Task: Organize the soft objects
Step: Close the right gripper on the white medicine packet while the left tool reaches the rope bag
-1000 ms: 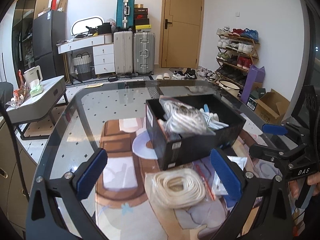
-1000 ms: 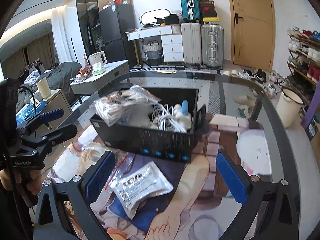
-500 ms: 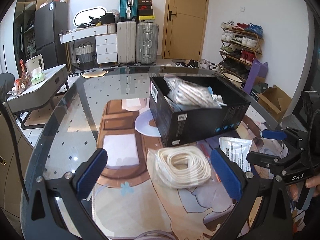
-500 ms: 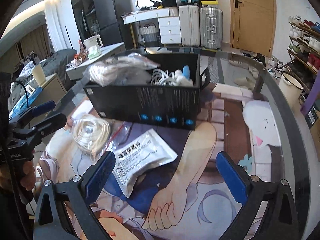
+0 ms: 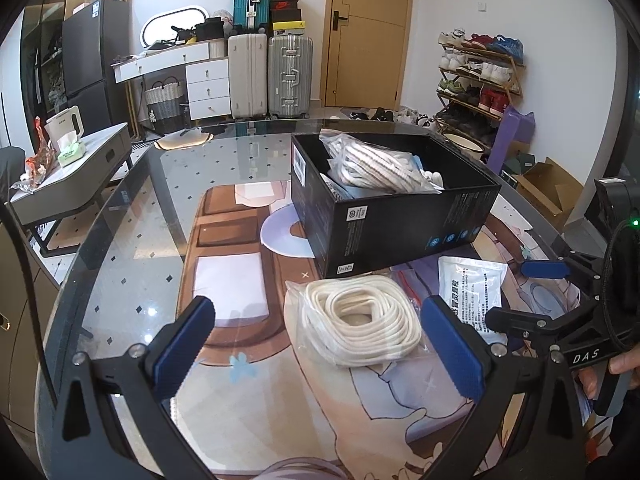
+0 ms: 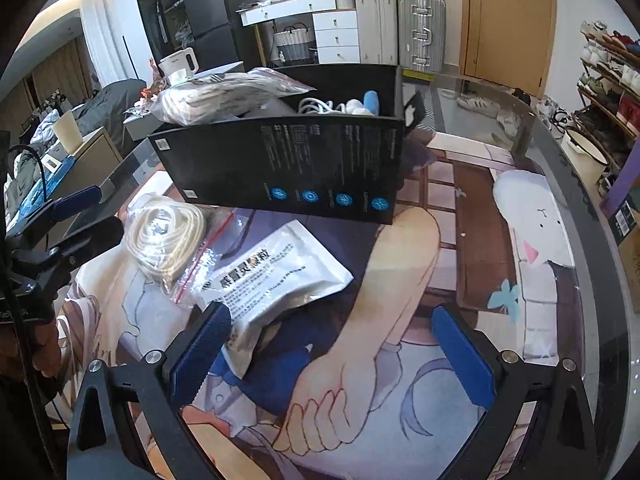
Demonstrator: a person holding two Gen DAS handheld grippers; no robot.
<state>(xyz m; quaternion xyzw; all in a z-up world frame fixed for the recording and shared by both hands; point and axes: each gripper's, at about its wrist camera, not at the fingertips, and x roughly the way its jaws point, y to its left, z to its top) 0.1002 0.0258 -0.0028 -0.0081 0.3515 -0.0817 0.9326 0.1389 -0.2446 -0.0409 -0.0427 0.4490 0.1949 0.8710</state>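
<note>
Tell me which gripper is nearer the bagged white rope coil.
Left. The left gripper hangs open right over the rope coil; the right gripper, also open, sits beside it, over the foil pouch.

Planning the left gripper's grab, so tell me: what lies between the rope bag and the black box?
Nothing: in the left wrist view only bare mat separates the rope bag from the black box. The left gripper stands open.
</note>
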